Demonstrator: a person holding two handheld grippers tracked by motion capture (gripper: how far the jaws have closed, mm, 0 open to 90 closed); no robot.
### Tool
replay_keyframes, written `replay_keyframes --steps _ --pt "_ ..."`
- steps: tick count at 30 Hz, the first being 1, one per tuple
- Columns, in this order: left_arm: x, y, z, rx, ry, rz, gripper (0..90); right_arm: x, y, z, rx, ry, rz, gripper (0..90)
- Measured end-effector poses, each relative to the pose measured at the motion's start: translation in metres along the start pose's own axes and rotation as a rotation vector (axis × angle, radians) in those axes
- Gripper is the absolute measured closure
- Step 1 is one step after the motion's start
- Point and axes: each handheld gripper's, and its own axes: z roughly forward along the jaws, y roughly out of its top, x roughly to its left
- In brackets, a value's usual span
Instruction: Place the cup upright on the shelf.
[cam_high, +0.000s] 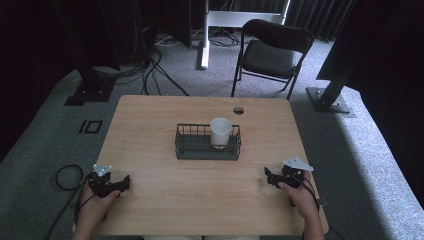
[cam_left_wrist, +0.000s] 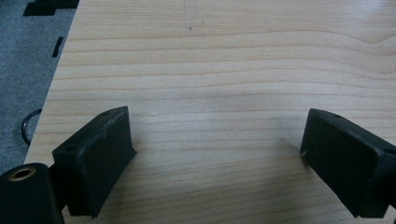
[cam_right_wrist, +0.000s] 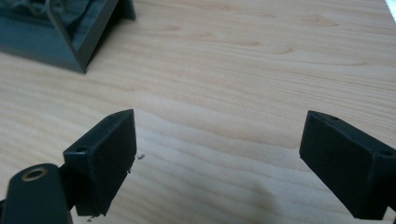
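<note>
Your left gripper (cam_high: 125, 183) and right gripper (cam_high: 267, 175) sit at the table's (cam_high: 200, 200) near corners, jaws spread wide over bare wood. Mid-table, the dark wire basket (cam_high: 186, 148) holds a white cup (cam_high: 220, 131) upright at its right end (your right gripper view catches just a basket corner).

The cup (cam_high: 220, 132) hides part of the basket's (cam_high: 207, 150) far wall. The right gripper view's top edge crops that basket (cam_right_wrist: 56, 32).

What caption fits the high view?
White cup upright in a wire basket; both open grippers rest at the table's near corners.
</note>
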Motion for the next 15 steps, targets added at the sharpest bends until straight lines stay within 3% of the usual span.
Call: replay_keyframes --steps 5,10,15 --pt "0.0 0.0 0.0 0.0 0.0 0.0 9.6 -0.006 -0.006 -0.003 0.022 0.061 -0.01 10.7" --pt "0.0 0.0 0.0 -0.001 0.0 -0.001 9.6 -0.009 -0.011 -0.006 0.048 0.11 -0.064 10.7" --pt "0.0 0.0 0.0 -0.001 0.0 0.0 9.6 -0.012 -0.016 -0.008 0.078 0.13 -0.118 10.7"
